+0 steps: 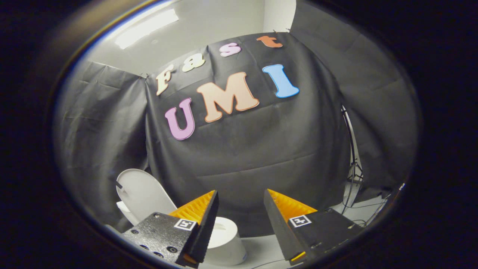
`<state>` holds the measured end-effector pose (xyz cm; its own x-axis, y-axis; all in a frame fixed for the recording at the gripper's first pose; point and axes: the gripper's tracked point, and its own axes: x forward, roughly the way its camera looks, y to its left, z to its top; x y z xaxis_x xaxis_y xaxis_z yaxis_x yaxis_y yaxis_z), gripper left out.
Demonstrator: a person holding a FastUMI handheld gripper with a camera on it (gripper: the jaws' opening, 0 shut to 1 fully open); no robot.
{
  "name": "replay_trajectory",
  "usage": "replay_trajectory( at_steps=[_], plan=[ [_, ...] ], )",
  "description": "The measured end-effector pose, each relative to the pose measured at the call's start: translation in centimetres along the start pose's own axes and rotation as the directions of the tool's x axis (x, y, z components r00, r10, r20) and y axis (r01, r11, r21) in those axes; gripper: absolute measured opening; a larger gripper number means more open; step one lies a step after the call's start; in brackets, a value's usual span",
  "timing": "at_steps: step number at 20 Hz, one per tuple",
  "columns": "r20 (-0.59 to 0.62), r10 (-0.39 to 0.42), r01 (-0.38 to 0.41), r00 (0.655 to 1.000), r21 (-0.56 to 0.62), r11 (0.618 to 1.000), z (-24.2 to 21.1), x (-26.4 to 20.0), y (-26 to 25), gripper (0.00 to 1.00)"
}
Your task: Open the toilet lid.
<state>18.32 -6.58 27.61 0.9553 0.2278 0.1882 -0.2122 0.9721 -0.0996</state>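
The white toilet lid [142, 192] stands raised, leaning back toward the black cloth wall, to the left of and beyond my left finger. Part of the white toilet body [125, 209] shows under it, mostly hidden by that finger. My gripper [241, 196] is open, with a wide gap between its fingers [203, 216] and nothing held. It hangs in the air to the right of the lid, apart from it.
A white cylinder-shaped object [226, 241] stands on the pale floor [265, 250] just ahead, between the fingers. A thin black light stand [353, 157] with cables [358, 222] rises at the right against the cloth wall.
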Motion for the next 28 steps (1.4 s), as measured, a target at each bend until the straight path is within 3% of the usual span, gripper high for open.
replay_trajectory(
  at_steps=[3,9,17,22,28],
  plan=[
    [0.005,0.005,-0.005,1.0,0.0,1.0,0.4,-0.5,-0.7,0.75],
    [-0.056,-0.064,0.061,0.996,-0.042,0.997,-1.4,-3.1,-2.1,0.76],
    [-0.097,-0.071,0.064,0.993,-0.078,0.995,-2.5,-4.4,-2.7,0.75],
    [-0.168,-0.137,0.115,0.976,-0.137,0.984,-3.8,-4.9,-4.2,0.75],
    [-0.201,-0.075,0.054,0.977,-0.109,0.993,-4.4,-5.2,-3.3,0.75]
  ],
)
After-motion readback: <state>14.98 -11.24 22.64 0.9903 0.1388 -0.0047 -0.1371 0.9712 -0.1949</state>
